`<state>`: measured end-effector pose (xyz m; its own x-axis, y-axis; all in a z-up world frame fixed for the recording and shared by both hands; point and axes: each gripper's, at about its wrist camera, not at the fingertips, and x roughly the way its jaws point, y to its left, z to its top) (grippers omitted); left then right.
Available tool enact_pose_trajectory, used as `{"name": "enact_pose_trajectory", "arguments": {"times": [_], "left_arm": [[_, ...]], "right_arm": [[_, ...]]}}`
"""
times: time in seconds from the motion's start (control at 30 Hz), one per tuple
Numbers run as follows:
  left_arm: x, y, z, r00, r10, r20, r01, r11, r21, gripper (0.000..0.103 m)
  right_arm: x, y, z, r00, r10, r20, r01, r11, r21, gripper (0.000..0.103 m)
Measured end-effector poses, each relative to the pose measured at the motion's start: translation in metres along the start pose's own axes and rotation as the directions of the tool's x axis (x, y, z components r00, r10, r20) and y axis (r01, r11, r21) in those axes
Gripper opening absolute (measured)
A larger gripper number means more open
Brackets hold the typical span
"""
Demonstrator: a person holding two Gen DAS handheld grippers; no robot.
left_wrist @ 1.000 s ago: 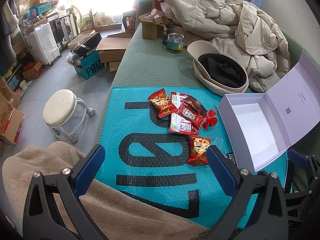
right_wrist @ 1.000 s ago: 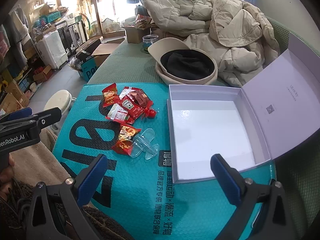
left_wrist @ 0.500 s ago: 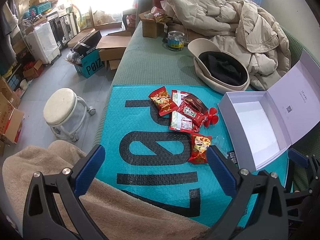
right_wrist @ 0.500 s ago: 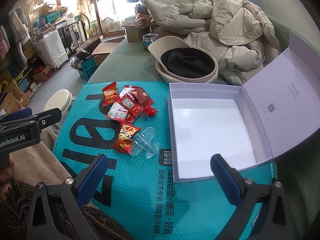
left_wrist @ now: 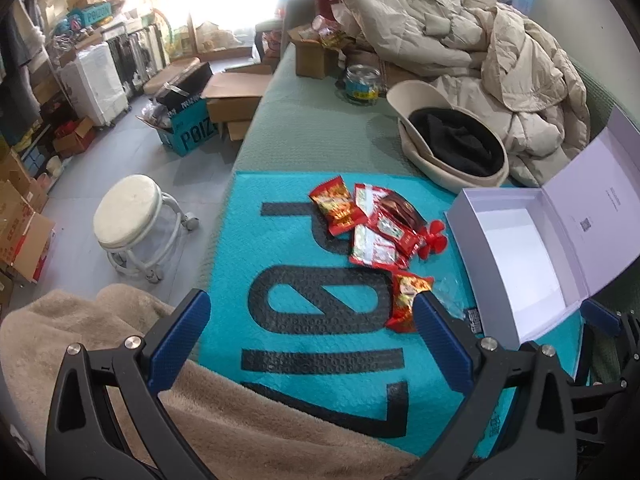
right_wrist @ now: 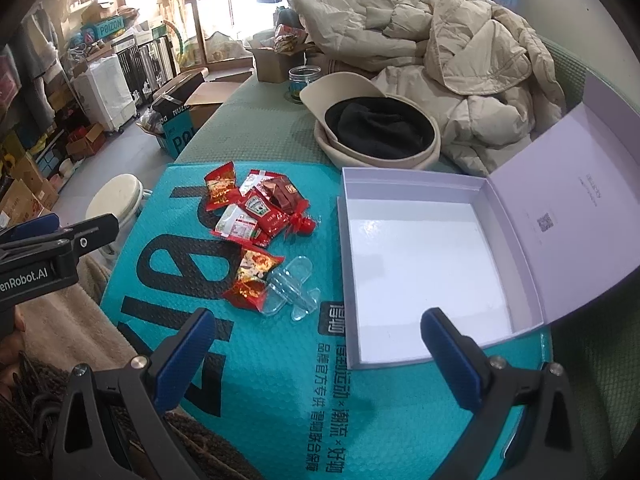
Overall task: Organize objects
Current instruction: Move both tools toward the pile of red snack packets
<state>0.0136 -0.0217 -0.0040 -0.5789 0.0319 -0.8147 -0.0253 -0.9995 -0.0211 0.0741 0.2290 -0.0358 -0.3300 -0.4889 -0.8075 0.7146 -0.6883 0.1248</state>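
A pile of red snack and ketchup packets (left_wrist: 376, 224) (right_wrist: 252, 208) lies on a teal bubble mailer (left_wrist: 304, 312) (right_wrist: 280, 380). One red packet (left_wrist: 404, 300) (right_wrist: 252, 276) lies apart, nearer me, beside a clear plastic piece (right_wrist: 290, 290). An open, empty lavender box (left_wrist: 520, 256) (right_wrist: 420, 272) stands to the right, lid up. My left gripper (left_wrist: 312, 336) is open and empty, short of the packets. My right gripper (right_wrist: 316, 344) is open and empty, near the box's front edge. The left gripper also shows in the right wrist view (right_wrist: 56, 248).
A beige hat with black cloth (left_wrist: 452, 152) (right_wrist: 376, 128), a glass jar (left_wrist: 362, 84) and piled beige coats (right_wrist: 440, 40) sit behind. A beige fleece blanket (left_wrist: 80, 340) lies below left. A white stool (left_wrist: 128, 212) and cardboard boxes stand on the floor to the left.
Both grippers have drifted only slightly; the view shifted a little. Nothing was grasped or moved.
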Motion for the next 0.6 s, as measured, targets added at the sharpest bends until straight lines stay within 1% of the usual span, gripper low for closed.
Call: {"name": "enact_pose_trajectory", "arguments": {"times": [0.07, 0.33, 0.37, 0.4, 0.47, 0.6], "left_arm": [[0.000, -0.001, 0.002, 1.000, 0.000, 0.009, 0.000, 1.000, 0.010, 0.102], [0.013, -0.006, 0.011, 1.000, -0.010, -0.023, 0.010, 0.999, 0.031, 0.102], [0.015, -0.007, 0.011, 1.000, -0.013, -0.028, 0.014, 0.999, 0.037, 0.102], [0.018, -0.009, 0.013, 0.999, -0.019, -0.041, 0.021, 0.999, 0.048, 0.102], [0.026, -0.012, 0.016, 0.998, -0.025, -0.060, 0.029, 0.997, 0.067, 0.102], [0.038, -0.010, 0.020, 0.995, -0.031, -0.093, 0.038, 0.997, 0.073, 0.102]], "right_arm": [[0.002, 0.001, 0.003, 1.000, -0.003, 0.000, 0.003, 1.000, -0.006, 0.103], [0.013, -0.002, 0.011, 1.000, -0.019, -0.024, 0.019, 1.000, 0.003, 0.103], [0.014, -0.002, 0.012, 1.000, -0.013, -0.025, 0.013, 1.000, 0.004, 0.103], [0.016, -0.003, 0.014, 0.999, -0.002, -0.046, 0.002, 1.000, -0.015, 0.103], [0.021, -0.003, 0.016, 0.998, 0.012, -0.061, -0.012, 1.000, -0.010, 0.103], [0.035, 0.001, 0.021, 0.995, 0.030, -0.096, -0.031, 0.999, -0.013, 0.103]]}}
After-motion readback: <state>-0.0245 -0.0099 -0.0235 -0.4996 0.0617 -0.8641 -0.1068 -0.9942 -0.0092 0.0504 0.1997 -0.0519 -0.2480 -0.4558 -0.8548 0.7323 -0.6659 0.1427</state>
